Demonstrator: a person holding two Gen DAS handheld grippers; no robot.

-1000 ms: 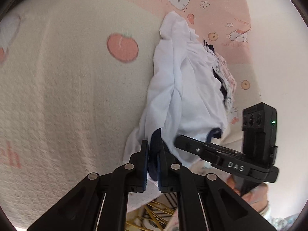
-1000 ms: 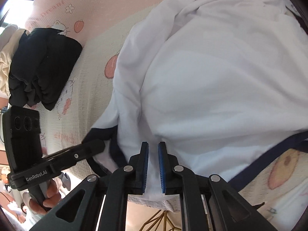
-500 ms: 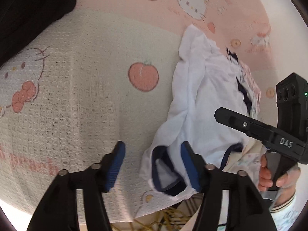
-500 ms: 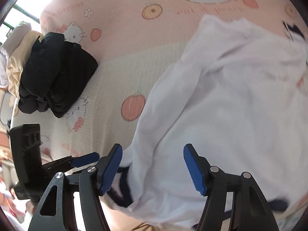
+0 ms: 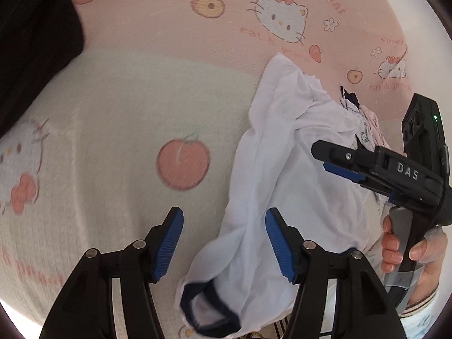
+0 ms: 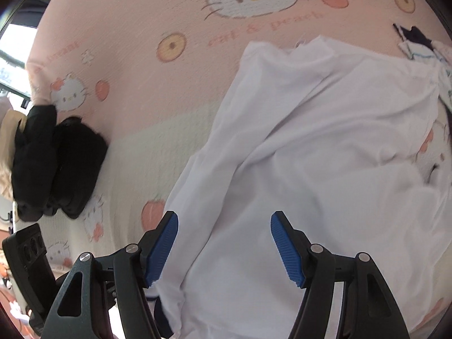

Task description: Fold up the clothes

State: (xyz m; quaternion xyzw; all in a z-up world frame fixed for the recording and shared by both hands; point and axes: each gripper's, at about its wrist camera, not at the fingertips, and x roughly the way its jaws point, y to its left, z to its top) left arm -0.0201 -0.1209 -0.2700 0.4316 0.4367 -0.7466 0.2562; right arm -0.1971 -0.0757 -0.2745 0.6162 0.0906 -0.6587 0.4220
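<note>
A white garment with navy trim point(image 5: 285, 192) lies crumpled on a pink and cream cartoon-print blanket point(image 5: 141, 113). Its navy-edged cuff point(image 5: 209, 310) sits at the near edge, below and between the fingers of my left gripper point(image 5: 224, 243), which is open and holds nothing. The right wrist view shows the same white garment point(image 6: 325, 155) spread wide under my right gripper point(image 6: 224, 243), also open and empty. In the left wrist view the right gripper point(image 5: 339, 163) hovers over the garment, held by a hand point(image 5: 409, 254).
A heap of black clothes point(image 6: 53, 163) lies at the left on the blanket, with beige fabric point(image 6: 8, 130) behind it. Small patterned clothes point(image 6: 418, 48) lie past the white garment's far end. The left gripper's body point(image 6: 25, 257) shows at the lower left.
Both grippers were shut on the white garment's near edge a second ago. They opened, let it drop onto the blanket and pulled up and back.
</note>
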